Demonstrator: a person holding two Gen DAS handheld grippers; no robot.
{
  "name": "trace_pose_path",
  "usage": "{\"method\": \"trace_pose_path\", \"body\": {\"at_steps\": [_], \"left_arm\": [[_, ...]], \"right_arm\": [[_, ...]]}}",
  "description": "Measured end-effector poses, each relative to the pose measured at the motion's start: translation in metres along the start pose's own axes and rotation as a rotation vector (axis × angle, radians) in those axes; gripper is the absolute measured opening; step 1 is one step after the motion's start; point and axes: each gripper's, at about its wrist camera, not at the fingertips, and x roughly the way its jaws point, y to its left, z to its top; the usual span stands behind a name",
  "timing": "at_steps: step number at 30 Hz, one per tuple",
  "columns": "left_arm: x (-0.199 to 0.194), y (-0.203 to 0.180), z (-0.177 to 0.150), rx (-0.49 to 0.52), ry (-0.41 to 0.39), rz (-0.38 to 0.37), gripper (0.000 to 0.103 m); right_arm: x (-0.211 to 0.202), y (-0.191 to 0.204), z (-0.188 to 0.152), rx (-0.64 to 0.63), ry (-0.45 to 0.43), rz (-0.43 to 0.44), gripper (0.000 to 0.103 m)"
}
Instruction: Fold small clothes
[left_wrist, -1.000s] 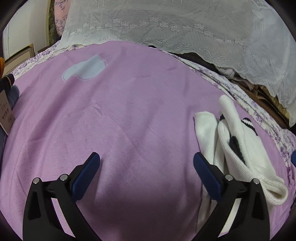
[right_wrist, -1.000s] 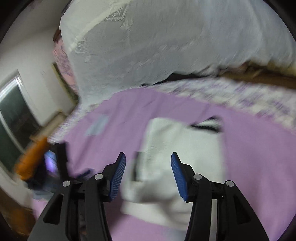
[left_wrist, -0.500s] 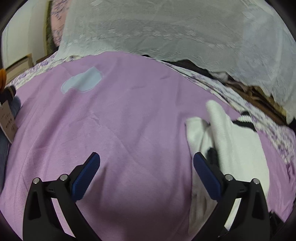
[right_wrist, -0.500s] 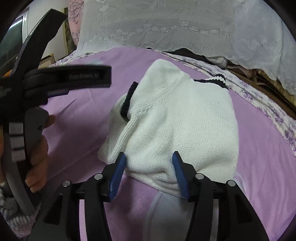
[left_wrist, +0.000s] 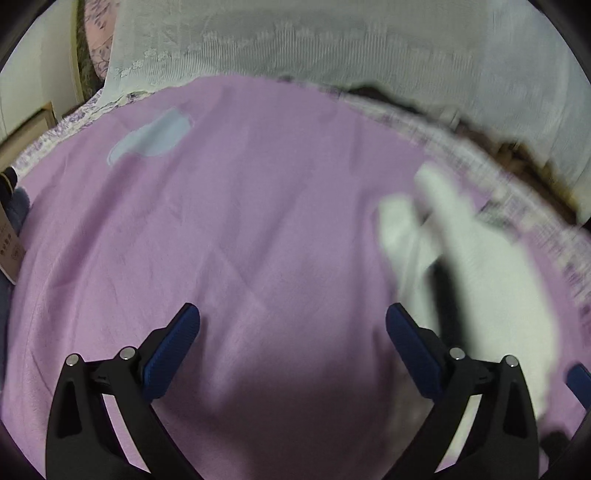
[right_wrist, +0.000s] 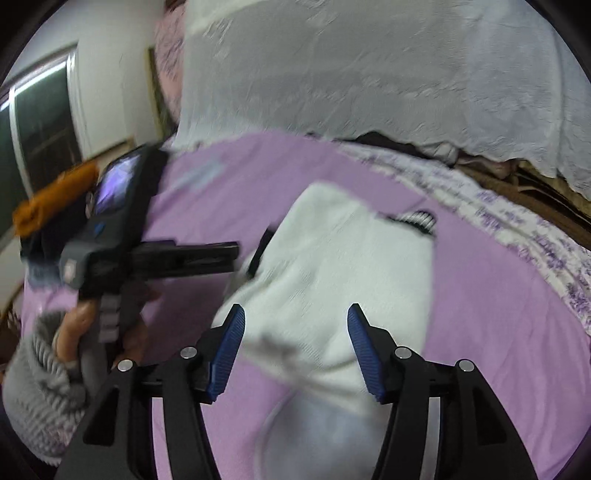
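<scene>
A small white knit sweater (right_wrist: 343, 273) with black trim lies folded on the purple blanket (right_wrist: 491, 306). In the left wrist view the sweater (left_wrist: 480, 266) is blurred at the right. My right gripper (right_wrist: 295, 343) is open and empty, just above the sweater's near edge. My left gripper (left_wrist: 291, 332) is open wide and empty over bare blanket (left_wrist: 240, 221), left of the sweater. The left gripper also shows from the side in the right wrist view (right_wrist: 184, 254), its tips near the sweater's left edge.
A white lace cover (left_wrist: 332, 48) hangs behind the bed. A pale blue patch (left_wrist: 151, 138) marks the blanket at far left. A floral sheet (right_wrist: 517, 221) borders the blanket on the right. An orange item (right_wrist: 55, 192) and a window (right_wrist: 37, 129) sit at the left.
My right gripper has opened wider and pulled back a little from the sweater. My left gripper has moved away to the left. Both views are blurred by motion.
</scene>
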Motion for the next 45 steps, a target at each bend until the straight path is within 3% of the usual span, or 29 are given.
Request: {"method": "trace_pose_path", "body": {"at_steps": [2,4,6,8,10,12,14,21,26,30,33,37,45], "left_arm": [[-0.011,0.0,0.011,-0.037,-0.03,-0.072,0.099],[-0.007,-0.013,0.024,-0.018,-0.009,-0.1,0.099],[0.006,-0.035,0.034,0.041,0.02,-0.077,0.099],[0.031,-0.056,0.038,0.122,0.049,0.019,0.099],[0.057,-0.066,0.031,0.167,0.063,0.089,0.099],[0.066,-0.06,0.023,0.135,0.032,0.059,0.099],[0.067,-0.051,0.024,0.101,0.054,0.011,0.099],[0.044,-0.053,0.021,0.131,-0.038,0.007,0.098],[0.01,-0.057,0.021,0.145,-0.15,-0.02,0.098],[-0.007,-0.068,0.017,0.182,-0.192,-0.048,0.098],[0.001,-0.08,0.011,0.229,-0.172,-0.033,0.099],[0.028,-0.087,0.003,0.271,-0.088,0.006,0.099],[0.027,-0.084,-0.001,0.27,-0.105,0.006,0.099]], "right_arm": [[0.007,-0.014,0.011,0.047,-0.001,-0.025,0.053],[0.02,-0.02,0.01,0.094,0.042,-0.017,0.037],[0.038,-0.015,0.002,0.094,0.094,0.012,0.037],[0.051,-0.004,-0.011,0.048,0.121,-0.01,0.038],[0.056,0.008,-0.024,-0.019,0.086,-0.064,0.039],[0.056,0.012,-0.025,-0.039,0.08,-0.073,0.039],[0.057,0.008,-0.023,-0.018,0.075,-0.05,0.04],[0.05,0.008,-0.026,-0.015,0.023,-0.049,0.041],[0.03,0.011,-0.028,-0.004,-0.041,-0.057,0.045],[0.028,0.015,-0.03,-0.021,-0.045,-0.068,0.051],[0.037,0.014,-0.033,-0.023,-0.01,-0.067,0.056],[0.042,0.015,-0.036,-0.026,0.011,-0.051,0.064],[0.044,0.023,-0.039,-0.053,0.018,-0.051,0.071]]}}
